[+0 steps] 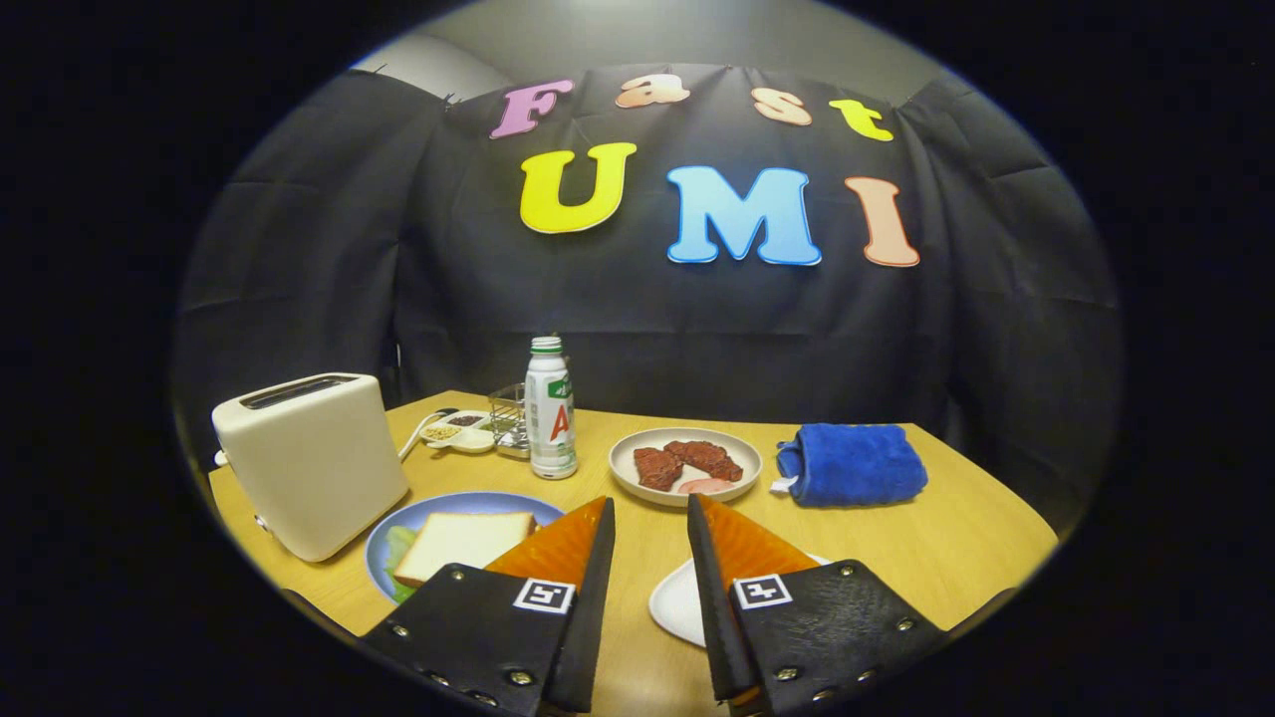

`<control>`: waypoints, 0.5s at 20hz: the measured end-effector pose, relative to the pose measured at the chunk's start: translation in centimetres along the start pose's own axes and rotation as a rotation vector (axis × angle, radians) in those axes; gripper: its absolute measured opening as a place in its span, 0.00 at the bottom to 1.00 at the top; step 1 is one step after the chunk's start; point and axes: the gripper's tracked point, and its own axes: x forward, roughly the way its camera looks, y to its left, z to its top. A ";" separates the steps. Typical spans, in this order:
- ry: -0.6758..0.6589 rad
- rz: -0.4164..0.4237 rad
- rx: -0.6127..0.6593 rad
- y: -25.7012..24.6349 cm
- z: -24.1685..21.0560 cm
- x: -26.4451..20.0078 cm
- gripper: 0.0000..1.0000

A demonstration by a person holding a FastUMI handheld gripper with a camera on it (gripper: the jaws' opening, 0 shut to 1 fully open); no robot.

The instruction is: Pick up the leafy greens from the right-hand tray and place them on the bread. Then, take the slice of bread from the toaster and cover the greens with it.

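Claw (649, 513) open and empty above table; bread slice (463, 543) already covers greens (398, 548) on blue plate (438, 508) beside toaster (314, 458); risk: any further nudge could slide the slice off

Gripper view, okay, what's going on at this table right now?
A person is holding a two-finger gripper above a wooden table; its fingers are open and hold nothing. Just ahead of the left finger, a bread slice lies on a blue plate with leafy greens showing under it, so the sandwich looks already covered. A toaster stands beside that plate. Beyond the fingers are a bottle, a plate of meat and a folded blue towel. A white tray sits by the right finger.
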 end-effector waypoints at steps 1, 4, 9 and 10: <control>-0.015 -0.014 -0.014 -1.3 0.2 -0.2 0.44; -0.033 -0.032 -0.014 -4.5 0.1 -0.8 0.44; -0.047 -0.101 -0.026 -11.7 0.2 -1.4 0.44; -0.049 -0.100 -0.020 -12.8 0.2 -1.5 0.44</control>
